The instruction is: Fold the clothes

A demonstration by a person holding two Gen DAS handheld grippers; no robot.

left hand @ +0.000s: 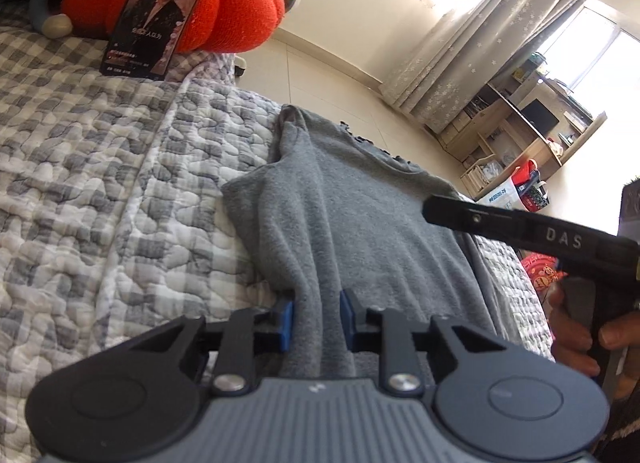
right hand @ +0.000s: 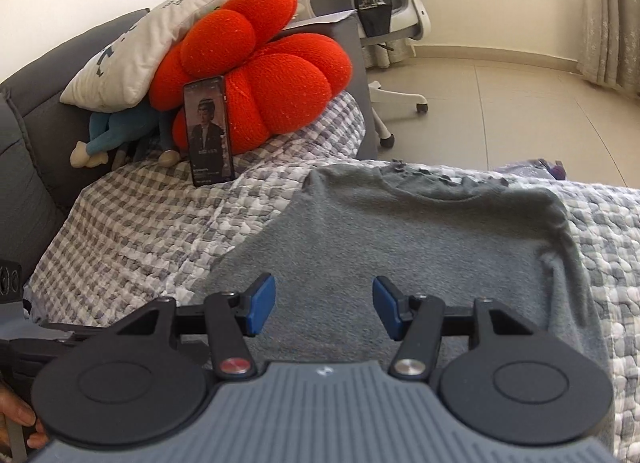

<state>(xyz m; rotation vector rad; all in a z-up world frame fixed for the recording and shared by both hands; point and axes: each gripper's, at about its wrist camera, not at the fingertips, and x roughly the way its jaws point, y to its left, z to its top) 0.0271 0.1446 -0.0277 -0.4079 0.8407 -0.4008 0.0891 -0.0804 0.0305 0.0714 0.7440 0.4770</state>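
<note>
One soft grey knit top with a frilled hem (left hand: 352,199) lay spread on the grey-and-white checked quilted bedcover (left hand: 100,167), its frilled edge toward twelve o'clock in the right wrist view. It looked light, limp and clingy, best gathered at an edge or fold. The left gripper (left hand: 316,317) pinched a raised ridge of it between narrow blue pads. The right gripper (right hand: 324,305) hovered over it, fingers wide and empty. "DAS" was readable on the right gripper's black finger at three o'clock; the propped phone's (right hand: 210,131) caption was probably Chinese, too blurred to read.
</note>
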